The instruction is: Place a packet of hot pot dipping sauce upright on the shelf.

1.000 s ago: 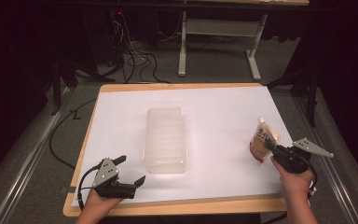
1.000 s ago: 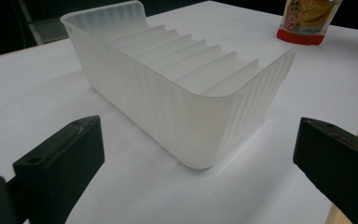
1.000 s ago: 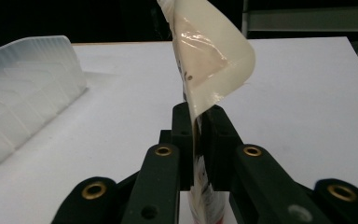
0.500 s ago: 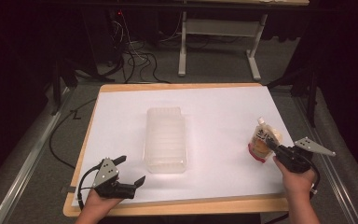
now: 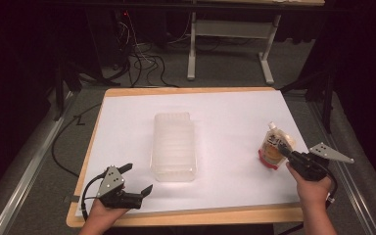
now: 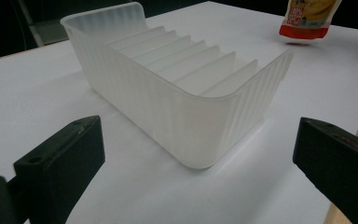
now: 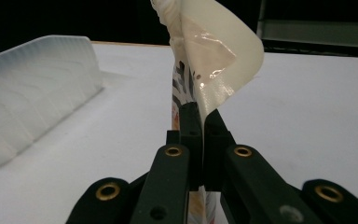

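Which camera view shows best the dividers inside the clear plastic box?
The left gripper view: the box is close and its dividers stand out clearly. The high view shows the whole box from above, with the dividers as faint lines. The right gripper view shows one ribbed outer wall.

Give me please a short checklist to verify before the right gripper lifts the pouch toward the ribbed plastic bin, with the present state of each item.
1. Right gripper closed on the pouch: ok, the jaws pinch its edge.
2. Grip is deep enough to hold: cannot tell, only a thin edge sits between the jaws.
3. Pouch upright: ok, it stands on the white sheet.
4. Bin has free slots: ok, the slots that show between the dividers look empty in the left gripper view.
5. Path from pouch to bin is free: ok, bare sheet between them.
6. Left gripper out of the way: ok, open, near the front edge, apart from the bin.
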Tool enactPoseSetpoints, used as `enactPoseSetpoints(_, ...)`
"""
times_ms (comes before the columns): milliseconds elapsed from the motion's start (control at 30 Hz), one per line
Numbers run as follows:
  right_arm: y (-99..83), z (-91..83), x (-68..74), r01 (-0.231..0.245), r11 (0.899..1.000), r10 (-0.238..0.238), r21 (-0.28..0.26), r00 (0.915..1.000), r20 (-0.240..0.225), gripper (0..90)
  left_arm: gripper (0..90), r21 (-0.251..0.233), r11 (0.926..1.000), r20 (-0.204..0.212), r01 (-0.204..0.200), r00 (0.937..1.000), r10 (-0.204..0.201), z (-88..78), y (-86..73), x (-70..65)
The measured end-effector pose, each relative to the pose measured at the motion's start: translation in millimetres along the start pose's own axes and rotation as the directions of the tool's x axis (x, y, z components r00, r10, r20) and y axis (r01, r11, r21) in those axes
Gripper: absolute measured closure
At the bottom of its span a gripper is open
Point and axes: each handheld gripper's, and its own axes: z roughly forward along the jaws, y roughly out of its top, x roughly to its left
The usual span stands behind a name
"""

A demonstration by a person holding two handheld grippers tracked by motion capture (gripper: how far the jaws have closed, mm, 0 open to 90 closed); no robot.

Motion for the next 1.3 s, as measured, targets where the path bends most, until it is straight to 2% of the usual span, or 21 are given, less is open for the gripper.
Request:
enactPoseSetpoints(233,9.8,4.8,13.5,0.035,0.999,-0.036,-0.028,0.9975,-0.06,90.0,2.6,-0.005,1.0,0.0,0.003,1.0,-0.003,-0.4,-0.1,1.0)
enactPoseSetpoints(400,14.6,10.1,21.4,0.049,0.998,-0.051,-0.029,0.9955,-0.08,90.0,2.6,-0.005,1.0,0.002,0.006,1.0,-0.006,-0.7,-0.4,1.2)
enactPoseSetpoints(733,30.9,16.2,35.3,0.066,0.996,-0.075,-0.062,0.9868,-0.144,90.0,2.6,-0.003,0.9999,0.0,0.012,0.9999,-0.012,0.1,-1.1,2.1)
enactPoseSetpoints(967,39.5,32.5,43.3,0.086,0.994,-0.096,-0.064,0.9778,-0.186,90.0,2.6,0.001,1.0,-0.003,0.007,1.0,-0.007,1.1,-0.5,1.3)
enactPoseSetpoints(1033,43.5,40.7,45.9,0.093,0.994,-0.104,-0.066,0.9729,-0.206,90.0,2.6,0.001,1.0,-0.004,0.006,1.0,-0.006,1.5,-0.6,1.9)
enactPoseSetpoints(1300,59.8,63.3,54.6,0.108,0.991,-0.122,-0.073,0.9661,-0.227,90.0,2.7,0.003,1.0,-0.009,0.009,0.9999,-0.009,0.6,-2.2,5.5)
